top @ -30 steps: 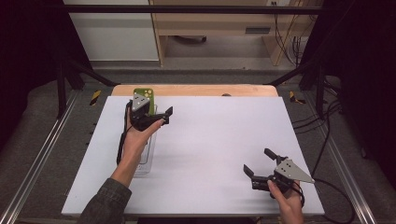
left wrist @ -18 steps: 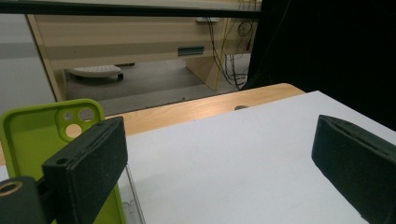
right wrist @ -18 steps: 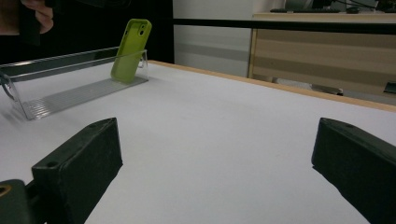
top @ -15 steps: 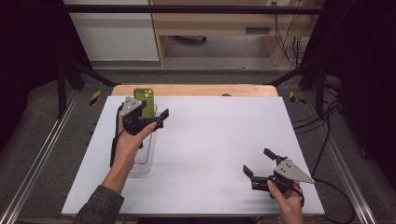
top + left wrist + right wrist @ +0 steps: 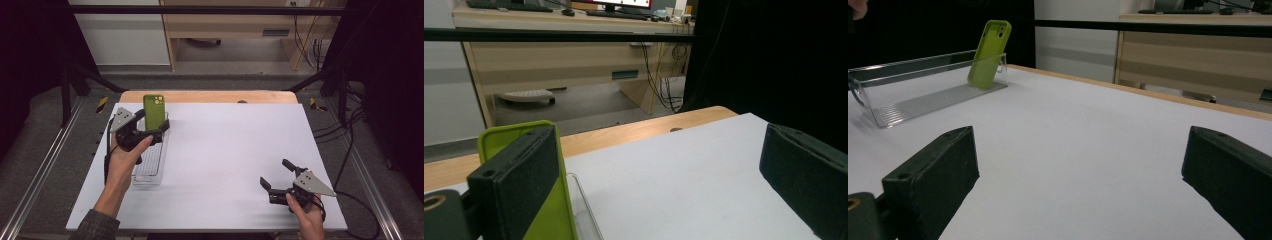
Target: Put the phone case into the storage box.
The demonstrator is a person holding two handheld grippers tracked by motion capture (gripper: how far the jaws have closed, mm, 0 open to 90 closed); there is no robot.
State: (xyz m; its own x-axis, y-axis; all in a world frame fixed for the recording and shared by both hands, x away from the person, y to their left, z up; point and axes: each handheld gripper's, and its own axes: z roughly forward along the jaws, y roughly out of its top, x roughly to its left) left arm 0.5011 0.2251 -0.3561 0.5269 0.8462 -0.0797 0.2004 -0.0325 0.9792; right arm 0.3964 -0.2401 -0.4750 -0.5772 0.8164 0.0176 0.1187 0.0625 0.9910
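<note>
While the green phone (image 5: 154, 111) already leaned upright in the clear tray (image 5: 148, 172), both the left tongs (image 5: 150, 127) and right tongs (image 5: 276, 177) gaped empty, suggesting placement was done.

In the left gripper view, the lower part of the lime-green phone in its case (image 5: 544, 220) is covered by the near black jaw and cut off by the bottom edge, and the clear plastic tray (image 5: 584, 210) is seen only as a sliver of rim. In the high view, the tray's middle (image 5: 150, 167) is hidden under the left hand (image 5: 125, 160). Whether the phone is touched by that jaw cannot be told.
</note>
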